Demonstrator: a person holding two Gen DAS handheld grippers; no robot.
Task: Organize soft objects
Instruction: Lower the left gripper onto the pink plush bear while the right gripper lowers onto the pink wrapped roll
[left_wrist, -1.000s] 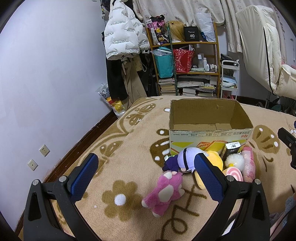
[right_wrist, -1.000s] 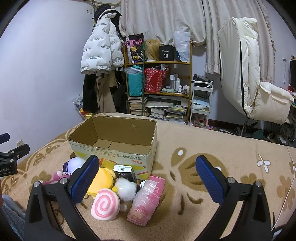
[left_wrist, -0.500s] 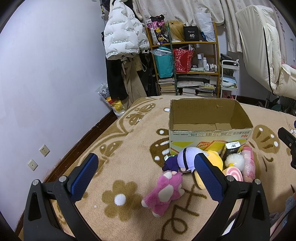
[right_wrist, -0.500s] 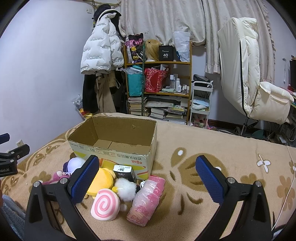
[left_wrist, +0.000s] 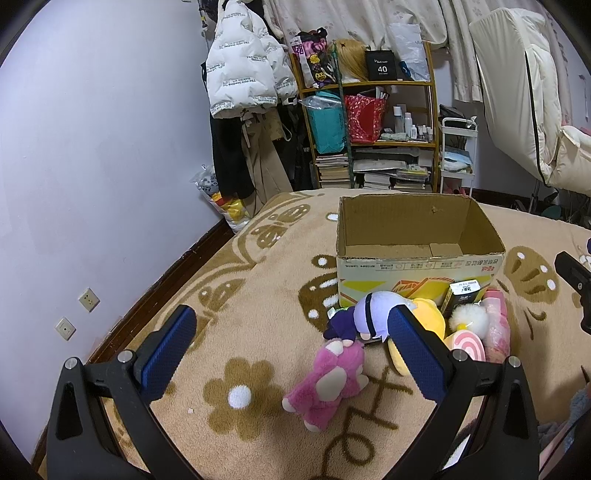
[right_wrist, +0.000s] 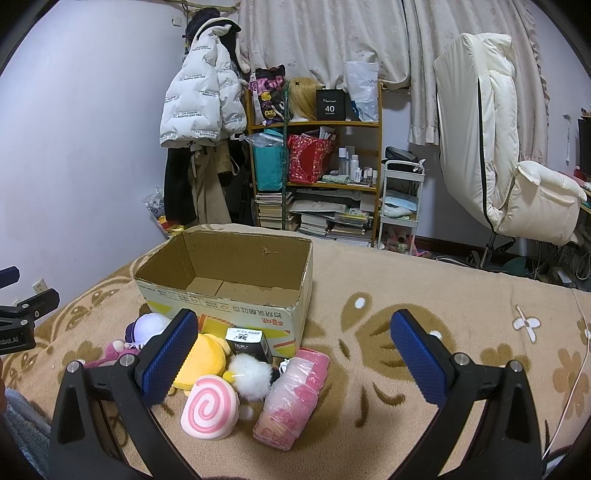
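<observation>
1. Well, a cardboard box (left_wrist: 417, 240) sits open on the brown flowered blanket (left_wrist: 236, 280), with soft toys heaped just in front of it (a small black carton (right_wrist: 248, 342) stands among them).
2. Pink plush (left_wrist: 330, 376) lies flat, long axis running away toward a purple-and-white plush (left_wrist: 369, 314); a pink swirl cushion (right_wrist: 209, 406) touches a wrapped pink roll (right_wrist: 295, 395).
3. Left gripper (left_wrist: 291, 354) and right gripper (right_wrist: 291, 354) hover above, jaws spread wide, holding nothing.
</observation>
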